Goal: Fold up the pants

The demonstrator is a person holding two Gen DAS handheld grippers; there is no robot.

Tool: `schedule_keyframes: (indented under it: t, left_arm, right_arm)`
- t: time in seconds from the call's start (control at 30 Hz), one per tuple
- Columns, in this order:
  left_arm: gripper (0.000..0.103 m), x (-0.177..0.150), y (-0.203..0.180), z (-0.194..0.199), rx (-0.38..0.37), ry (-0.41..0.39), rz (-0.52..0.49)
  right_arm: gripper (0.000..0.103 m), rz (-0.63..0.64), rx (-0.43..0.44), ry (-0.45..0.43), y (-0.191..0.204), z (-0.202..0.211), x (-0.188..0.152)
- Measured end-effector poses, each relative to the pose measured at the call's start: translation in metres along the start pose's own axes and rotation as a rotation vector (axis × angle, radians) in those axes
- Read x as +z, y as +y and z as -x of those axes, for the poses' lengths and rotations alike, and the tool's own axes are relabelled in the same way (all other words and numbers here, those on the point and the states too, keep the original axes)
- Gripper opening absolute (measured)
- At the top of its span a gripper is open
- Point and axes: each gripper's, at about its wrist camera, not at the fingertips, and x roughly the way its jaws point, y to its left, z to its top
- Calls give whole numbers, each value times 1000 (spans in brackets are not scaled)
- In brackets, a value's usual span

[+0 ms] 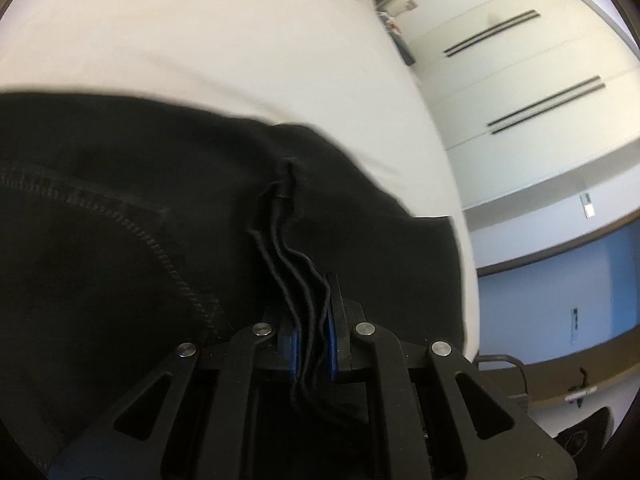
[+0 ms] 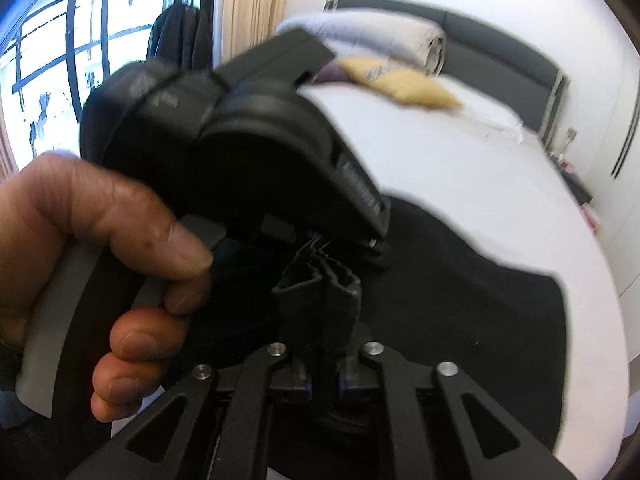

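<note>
Between the jaws of your left gripper [image 1: 310,332] sit several stacked edges of the black pants [image 1: 120,240]; the blue pads are closed down on those layers. Just right of the jaws the cloth ends and the white bed [image 1: 200,40] drops off at its side edge, with white wardrobe doors [image 1: 520,80] beyond. Ahead of the jaws the pants run out in a curved edge, then bare sheet opens out far forward. Left of the jaws a stitched seam [image 1: 132,224] curves across the flat cloth.

Your right gripper [image 2: 324,384] is pinched tight on a bunched, ribbed fold of the same pants. Directly ahead, nearly touching that fold, is the left gripper's body, gripped by your left hand [image 2: 100,248] to the left of the jaws. Right of the jaws black cloth lies spread on the bed, ending in a ragged outline. Farther ahead are a yellow pillow [image 2: 404,80], a rolled duvet [image 2: 380,36] and the dark headboard [image 2: 500,60].
</note>
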Motion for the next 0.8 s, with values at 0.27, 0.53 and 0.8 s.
schedule_keyframes:
  t: [0.27,0.53,0.8]
  left_arm:
    - [16,-12,11,40,79,-51,-25]
    - [16,-6,-56,92,60,-180,-228]
    - [16,-54,-22,34,62,25,-195]
  right_arm:
    - [58,-164,259,47,-42,28,-13]
    - [60,-573,353,-104,-203,65,-12]
    - [59,-808,536,18,-263,-37,-28]
